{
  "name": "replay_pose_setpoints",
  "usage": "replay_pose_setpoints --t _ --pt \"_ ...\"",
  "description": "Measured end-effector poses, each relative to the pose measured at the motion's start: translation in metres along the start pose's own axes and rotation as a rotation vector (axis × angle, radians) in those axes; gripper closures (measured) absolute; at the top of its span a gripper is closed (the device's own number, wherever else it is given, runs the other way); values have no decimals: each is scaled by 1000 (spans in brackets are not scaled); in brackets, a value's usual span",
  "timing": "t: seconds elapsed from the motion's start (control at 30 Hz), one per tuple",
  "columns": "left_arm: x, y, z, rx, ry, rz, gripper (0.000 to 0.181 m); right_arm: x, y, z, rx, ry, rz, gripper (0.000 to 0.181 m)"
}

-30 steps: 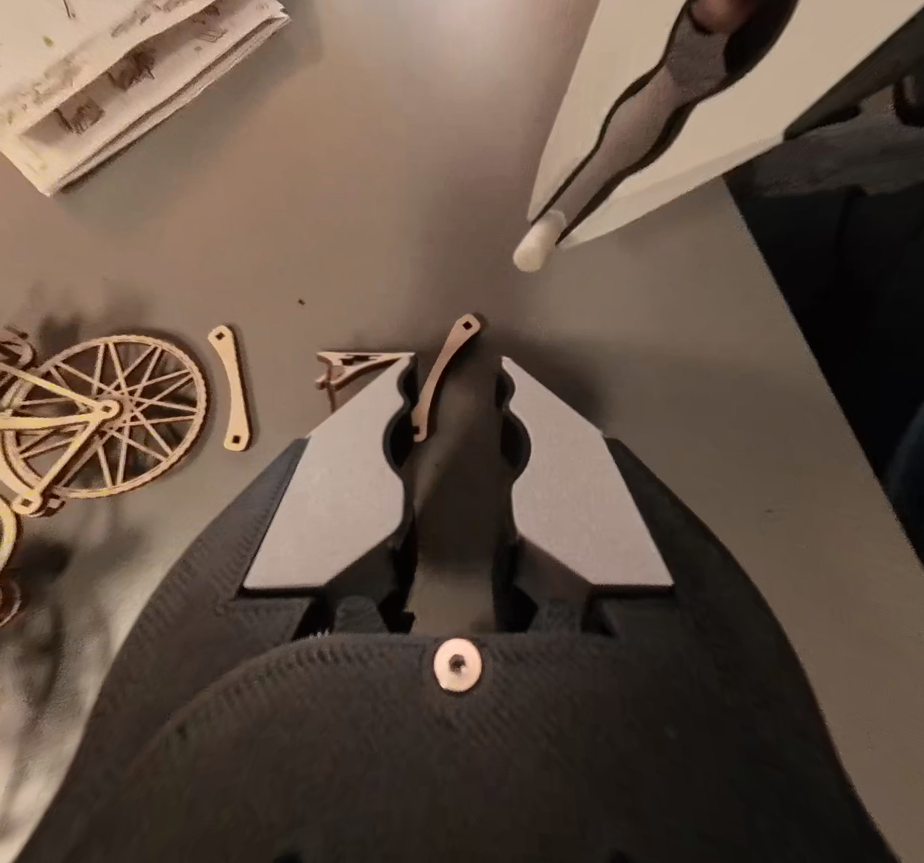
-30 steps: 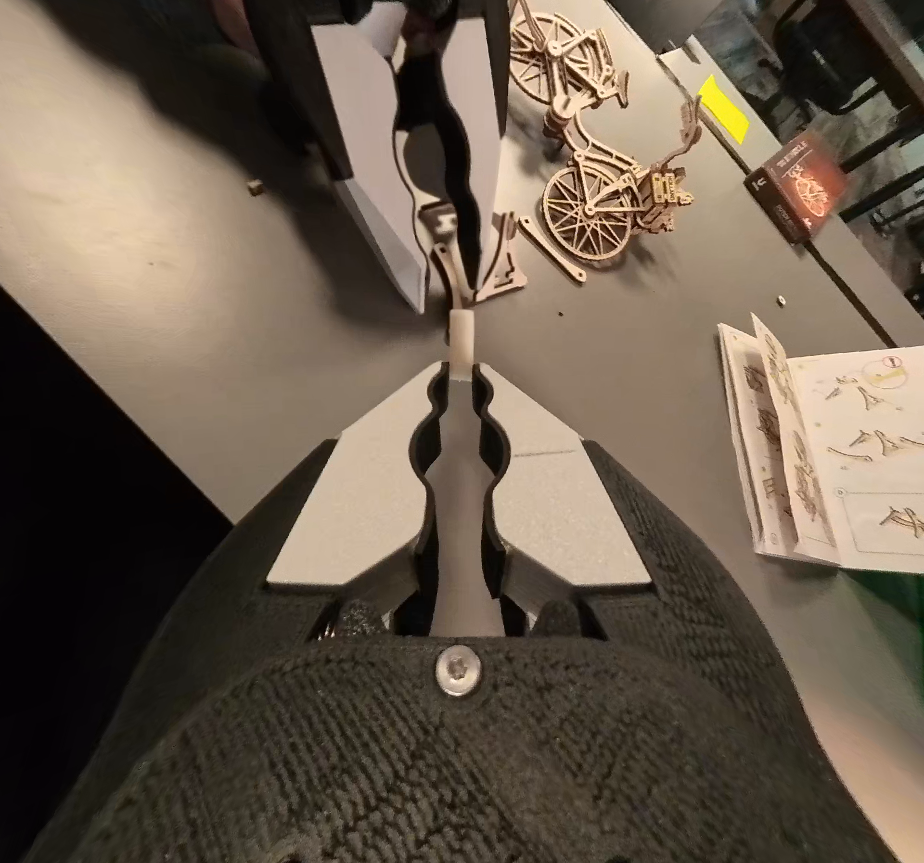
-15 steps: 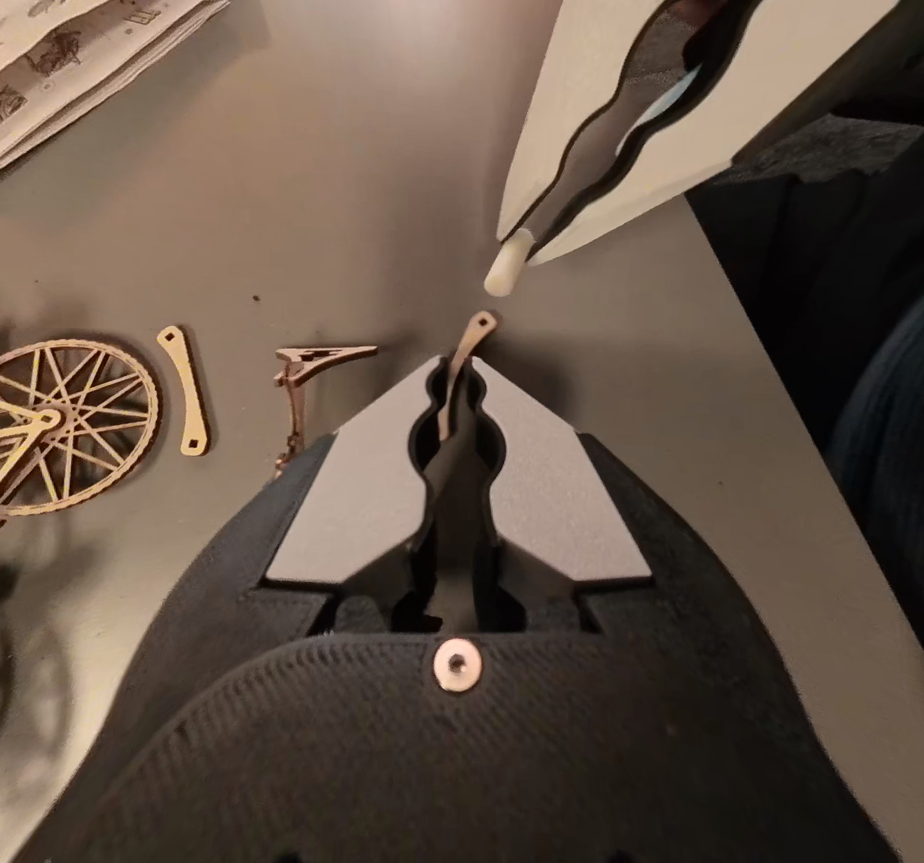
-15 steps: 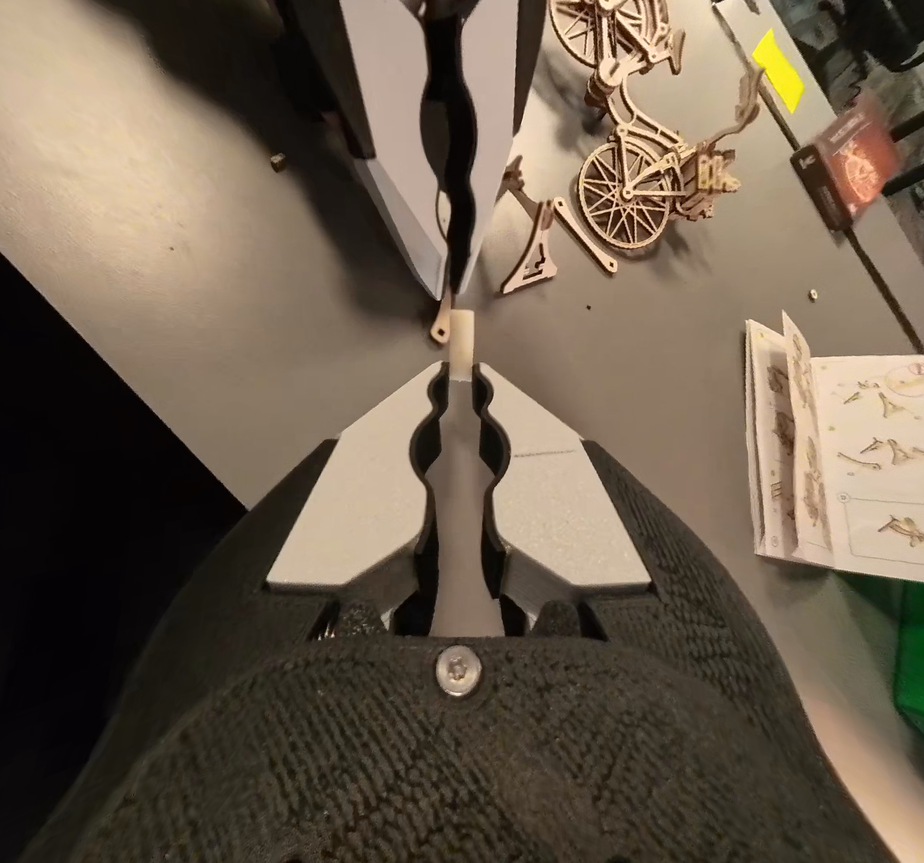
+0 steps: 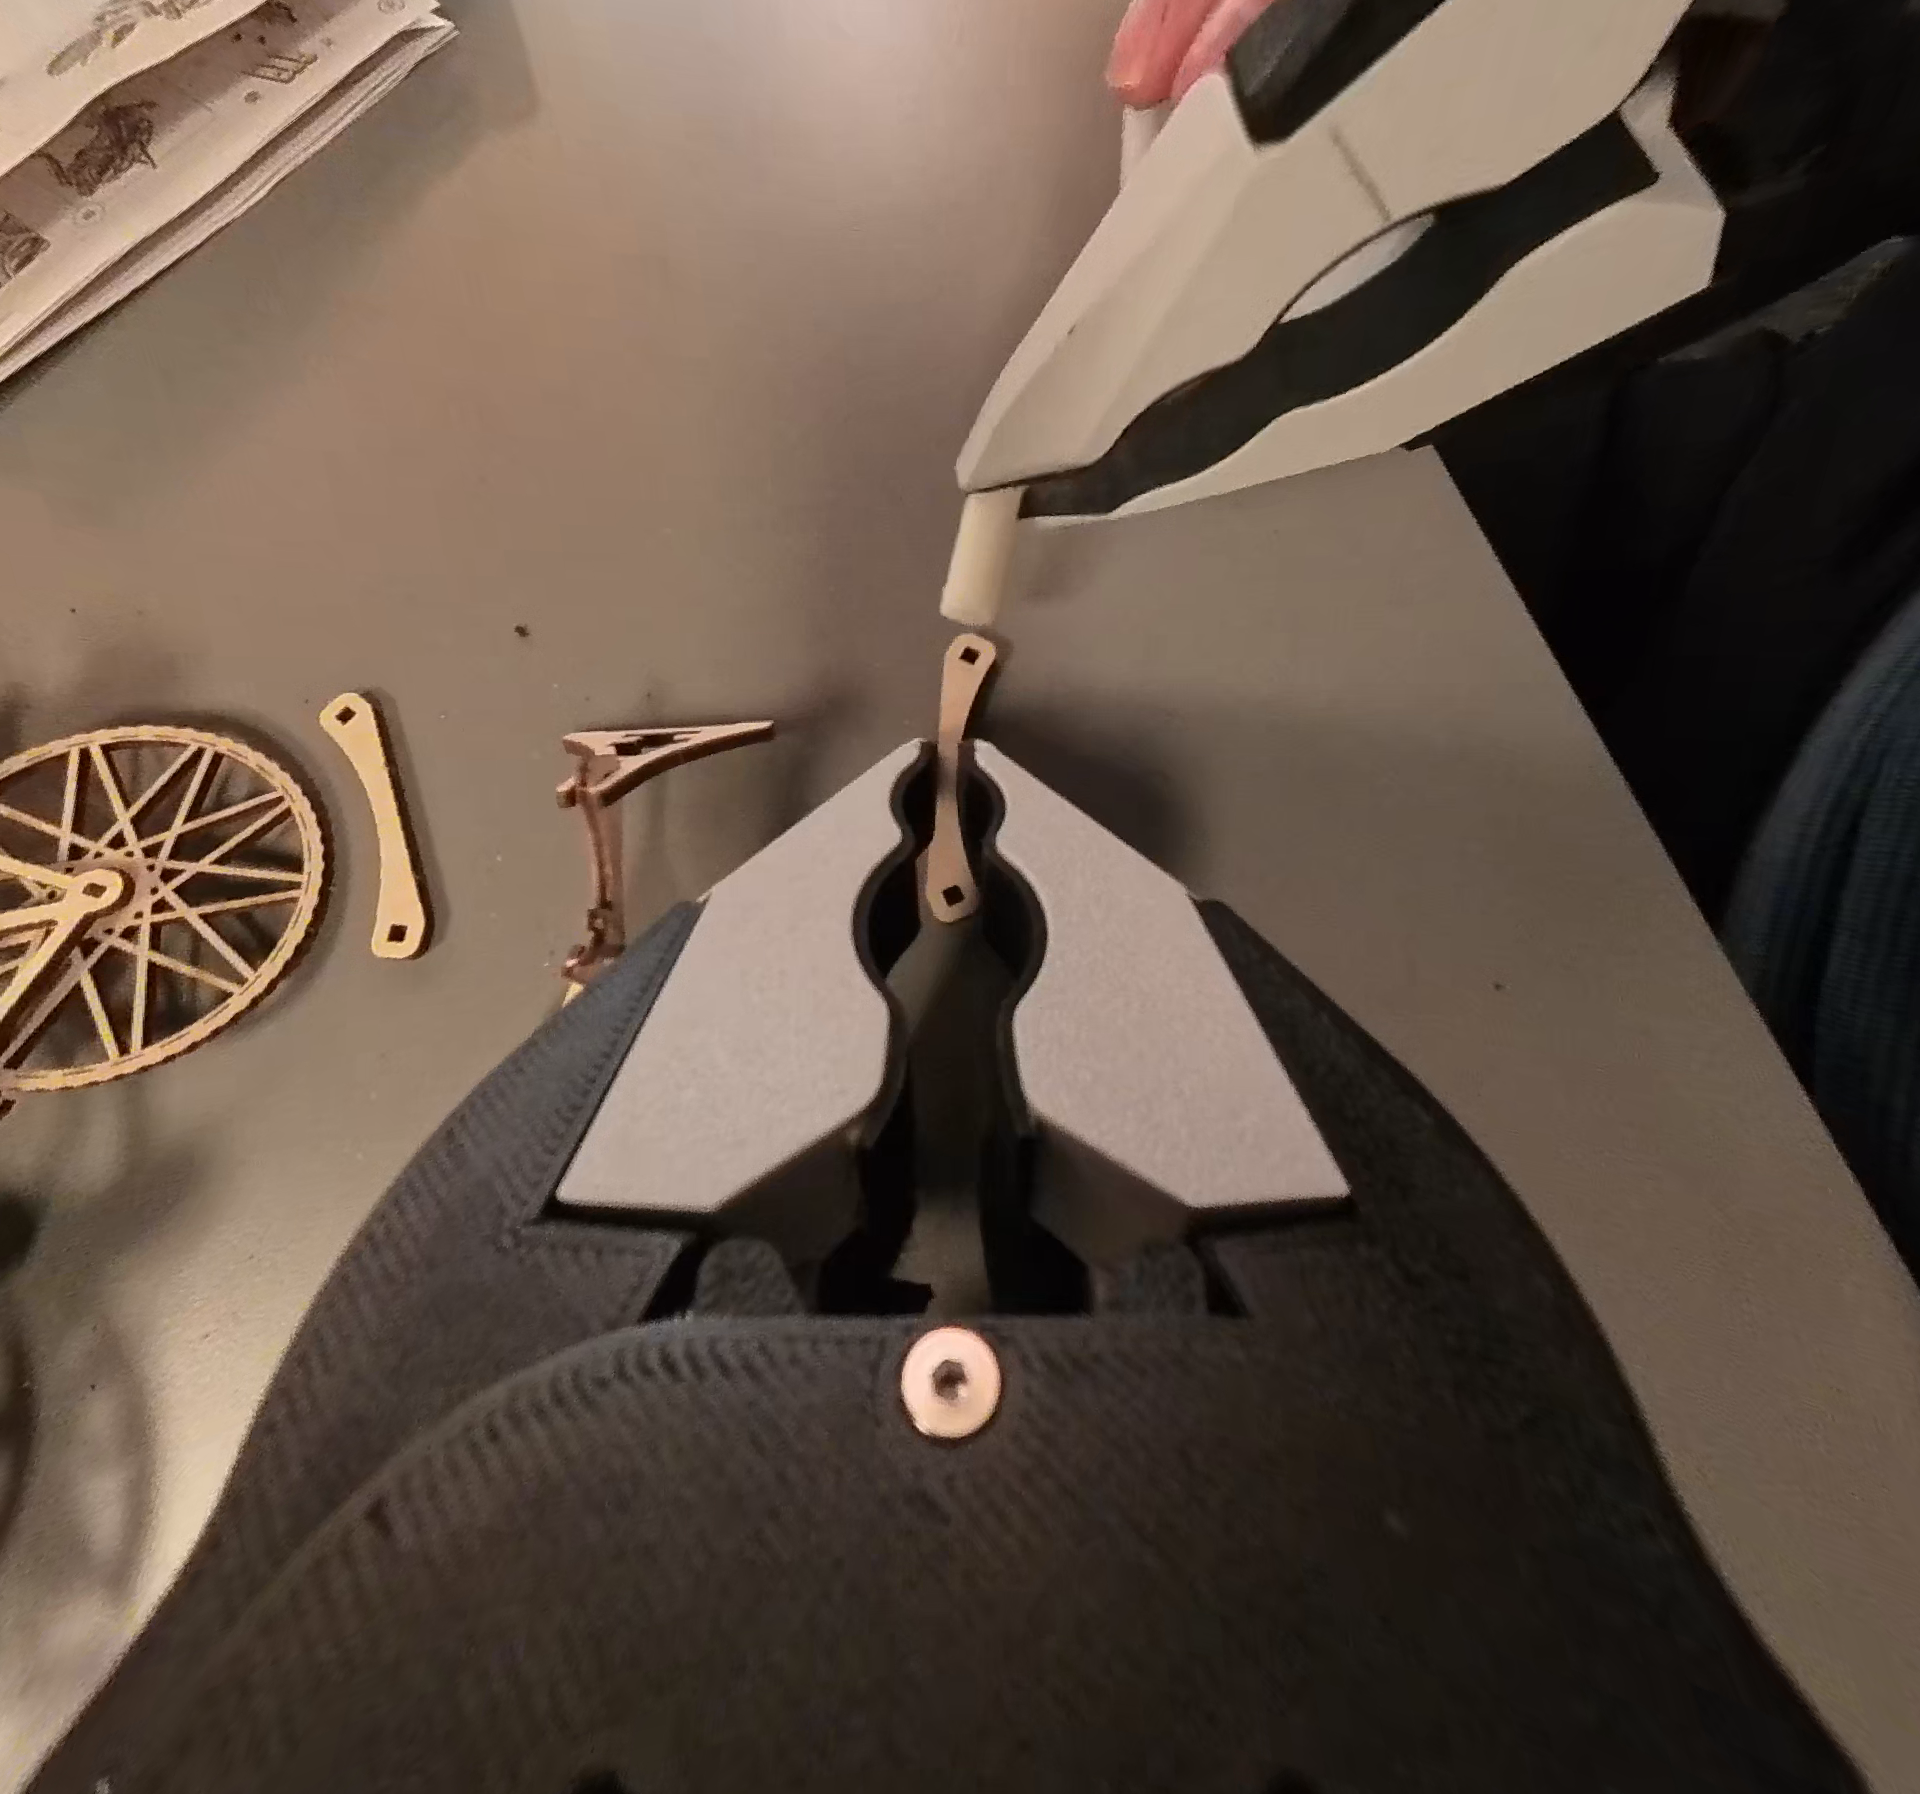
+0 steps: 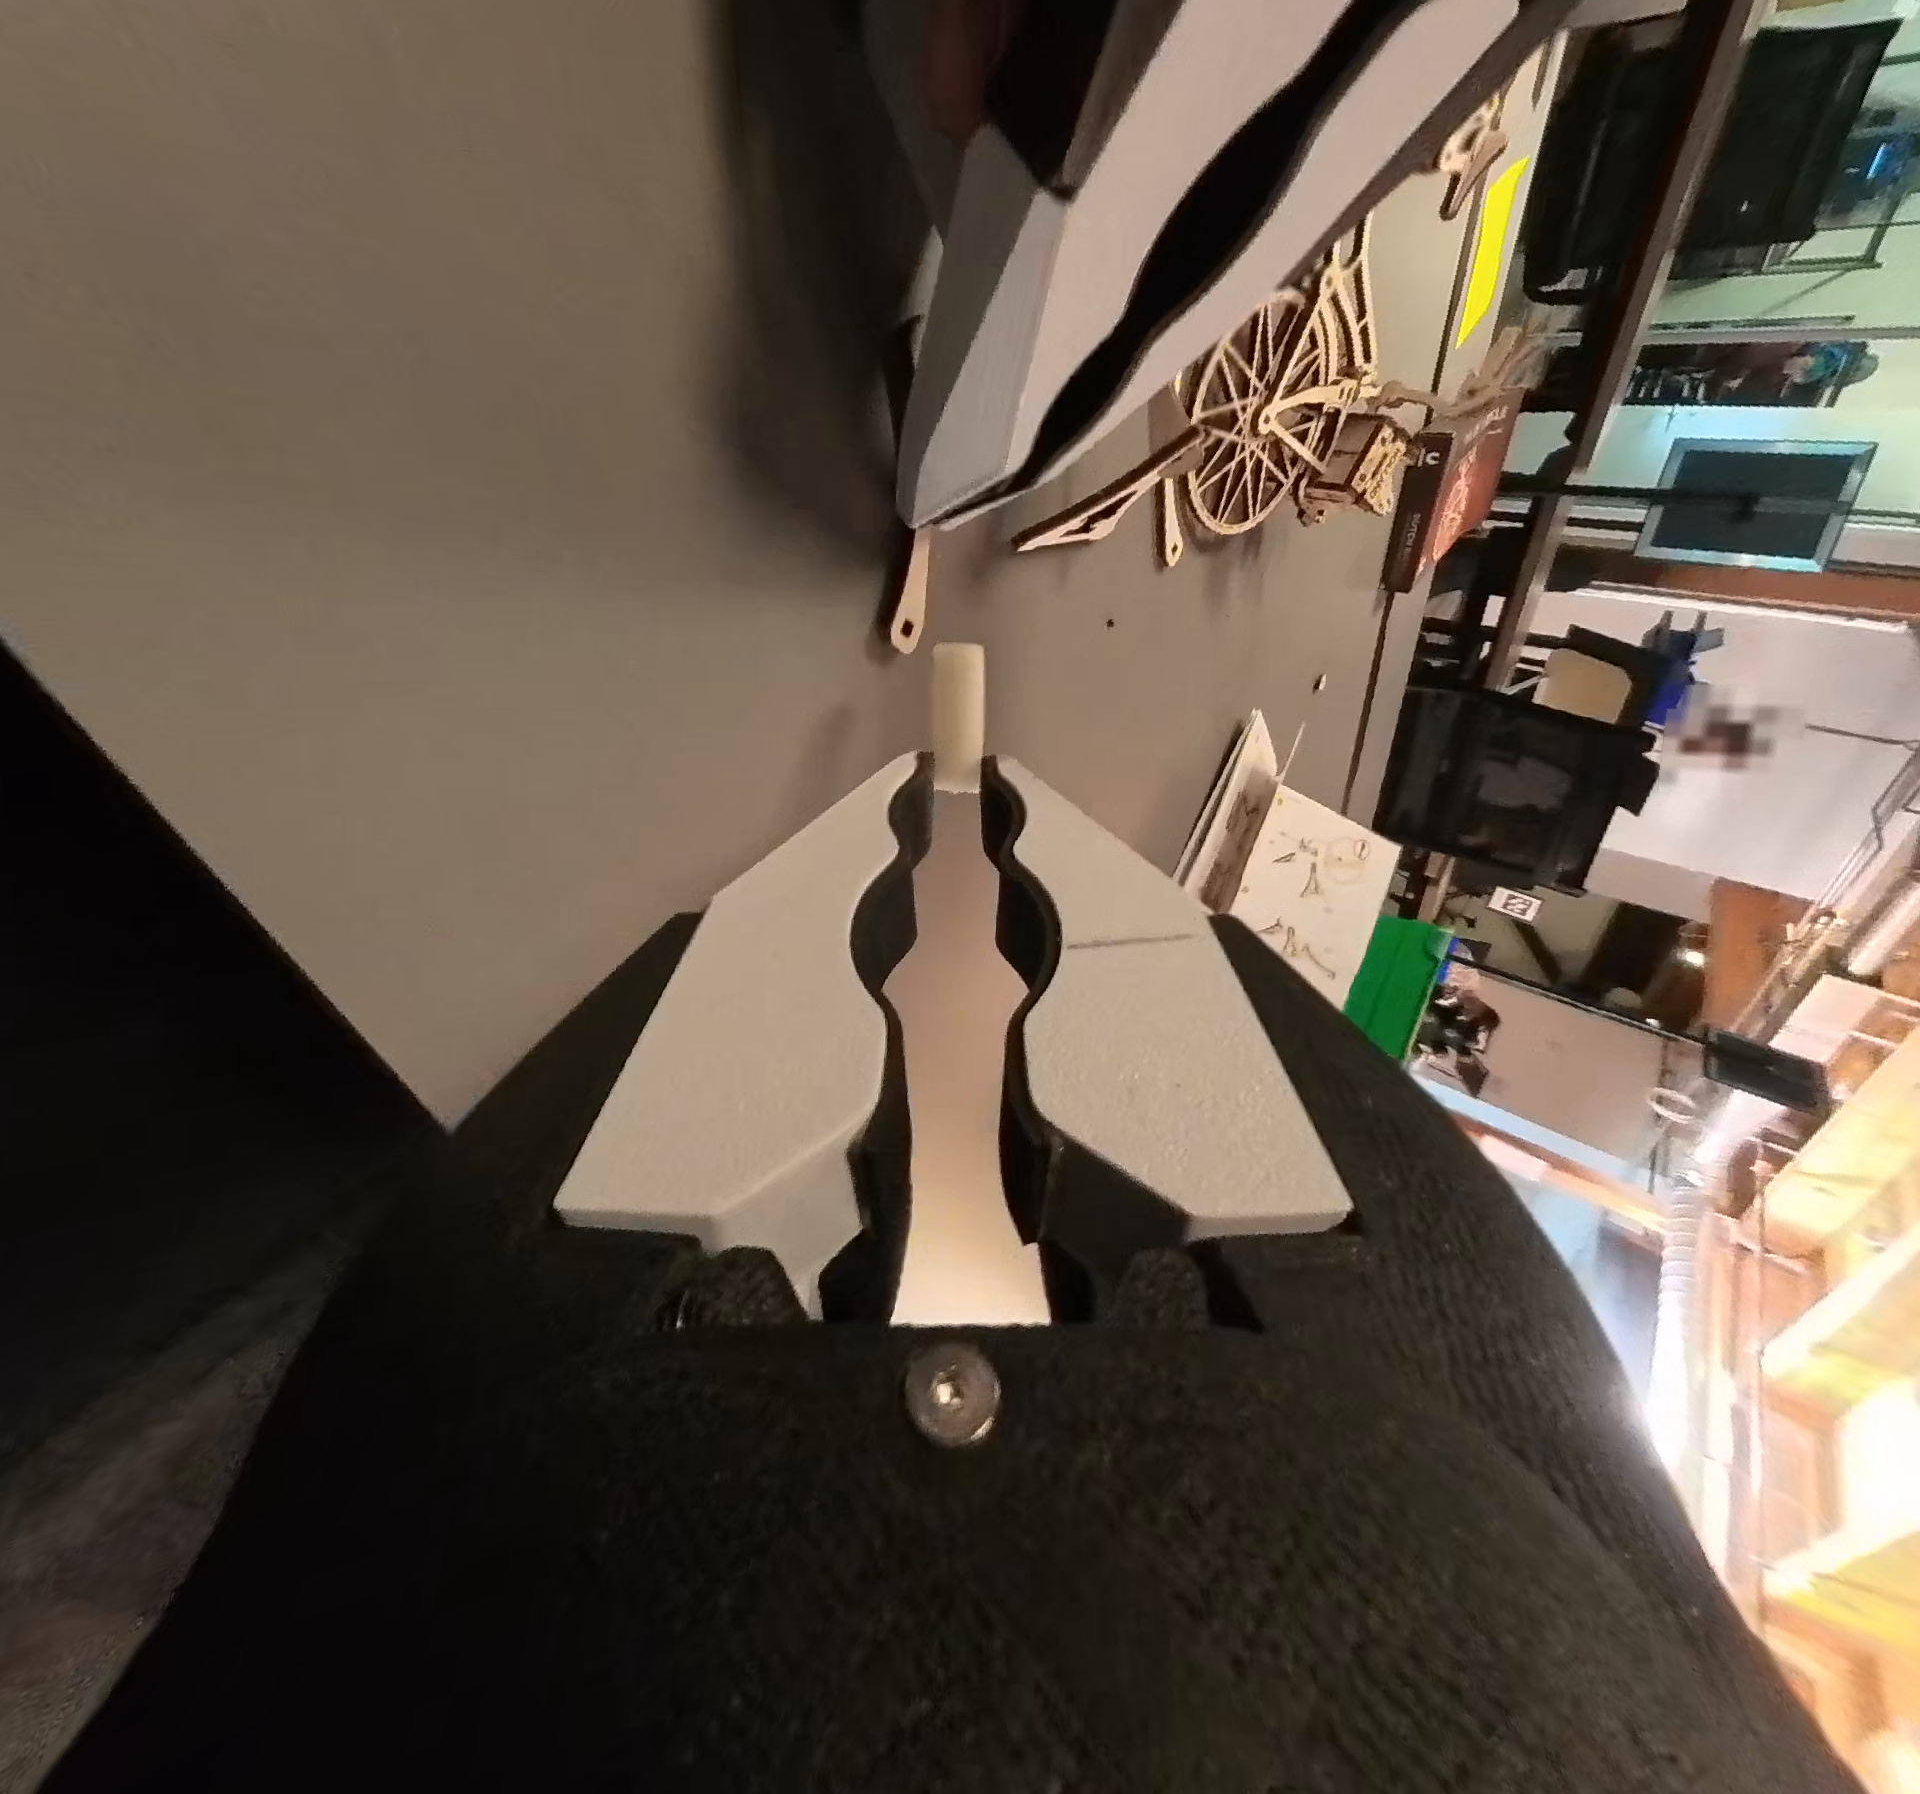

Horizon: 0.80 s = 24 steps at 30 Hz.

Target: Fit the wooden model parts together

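Observation:
My left gripper (image 5: 951, 757) is shut on a thin curved wooden strip (image 5: 964, 679) with a square hole at each end, holding it off the grey table (image 5: 727, 342). My right gripper (image 6: 956, 757) is shut on a white stick (image 6: 956, 700) that pokes out past its tips. In the left wrist view the right gripper (image 5: 997, 487) comes in from the upper right, and the white stick's tip (image 5: 975, 565) hangs just above the strip's far end, a small gap apart. In the right wrist view the left gripper (image 6: 935, 508) and strip (image 6: 911, 596) show just left of the stick's tip.
On the table to the left lie a triangular wooden part (image 5: 644, 757), a second curved strip (image 5: 379, 830) and the wooden bicycle's wheel (image 5: 135, 903). An instruction booklet (image 5: 156, 82) lies at the far left. The table's edge (image 5: 1558, 705) runs close on the right. A hand (image 5: 1195, 9) grips the right gripper. The gap from one gripper's tips to the other's is roughly 5 cm.
My left gripper has shut on the curved strip and lifted it from the table. The right gripper has tilted over, and the white stick's tip has come close to the strip's far end.

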<state>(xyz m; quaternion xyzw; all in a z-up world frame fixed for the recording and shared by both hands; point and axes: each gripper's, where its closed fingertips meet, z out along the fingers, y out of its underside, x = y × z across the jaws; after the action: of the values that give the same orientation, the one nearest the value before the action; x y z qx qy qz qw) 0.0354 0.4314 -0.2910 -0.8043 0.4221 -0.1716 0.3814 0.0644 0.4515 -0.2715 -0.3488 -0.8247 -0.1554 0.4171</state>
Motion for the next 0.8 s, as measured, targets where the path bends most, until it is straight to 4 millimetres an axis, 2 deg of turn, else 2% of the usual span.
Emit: replay_pose_setpoints --t 0.8 --pt "0 0 0 4 -6 3 178 -4 -4 8 -66 -29 -87 174"
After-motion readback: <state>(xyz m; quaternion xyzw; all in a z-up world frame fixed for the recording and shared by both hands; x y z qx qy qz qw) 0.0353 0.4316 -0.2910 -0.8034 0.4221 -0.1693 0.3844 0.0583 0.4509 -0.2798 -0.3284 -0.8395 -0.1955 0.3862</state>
